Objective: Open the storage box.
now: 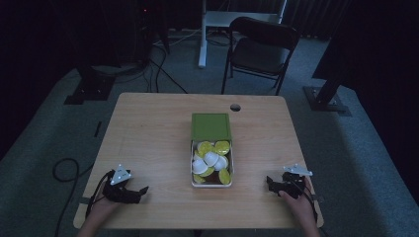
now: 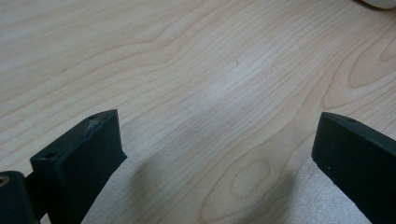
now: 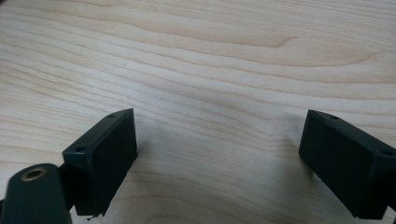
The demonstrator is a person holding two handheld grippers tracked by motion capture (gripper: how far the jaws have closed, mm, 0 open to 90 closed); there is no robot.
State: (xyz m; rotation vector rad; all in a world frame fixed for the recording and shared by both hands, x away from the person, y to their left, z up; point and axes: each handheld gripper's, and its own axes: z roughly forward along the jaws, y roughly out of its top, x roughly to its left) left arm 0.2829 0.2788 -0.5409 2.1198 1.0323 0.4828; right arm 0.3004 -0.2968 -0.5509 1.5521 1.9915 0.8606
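Room behind the table

A black folding chair (image 1: 263, 49) stood at upper centre-right; a white stand (image 1: 217, 24) stood left of it, cables (image 1: 160, 69) trailed across the grey carpet upper left.

box (image 1: 212, 170) contents: too small to identify | chair (image 1: 262, 47): dim

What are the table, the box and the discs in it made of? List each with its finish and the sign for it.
Table: pale wood or wood-look laminate, matt; flowing grain lines show in both gripper views.
Box: seemingly plastic, a white tray with a flat green lid, smooth with even colour.
Discs: yellow and white, likely plastic, smooth and slightly glossy; too small to be sure.
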